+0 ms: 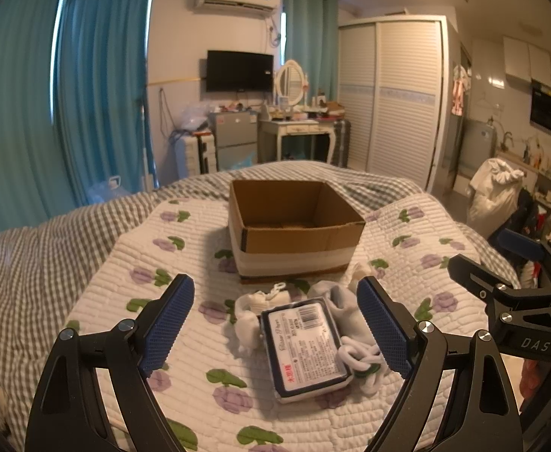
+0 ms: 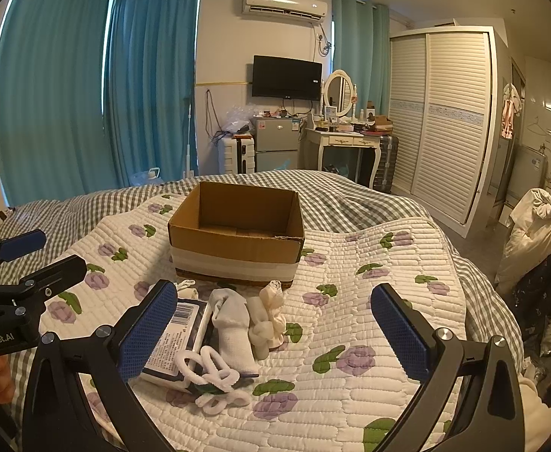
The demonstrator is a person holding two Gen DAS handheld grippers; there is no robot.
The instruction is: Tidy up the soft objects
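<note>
I am looking across a bed in a bedroom with teal curtains [image 2: 151, 86], the mattress covered by a white quilted blanket printed with purple flowers [image 2: 351, 263] over a grey checked sheet [image 1: 30, 256]. An open brown cardboard box with a white band round its lower half [image 1: 294, 226] sits on the quilt at 12 o'clock from both my tools, its inside bare as far as I can see. Just short of it lies the soft pile: a flat tissue pack in dark blue wrapper with a white label [image 1: 305, 346], a white ribbed sock [image 2: 234, 327], a cream knotted fabric piece [image 2: 270, 316] and a white fuzzy looped cord [image 2: 207, 373], all touching one another. My left gripper [image 1: 275, 324] hangs above the tissue pack with its blue pads spread wide on either side, holding nothing. My right gripper [image 2: 286, 327] is likewise spread wide and empty, with the pile at its 9 o'clock side, the left pad [image 2: 147, 327] overlapping the pack in view
</note>
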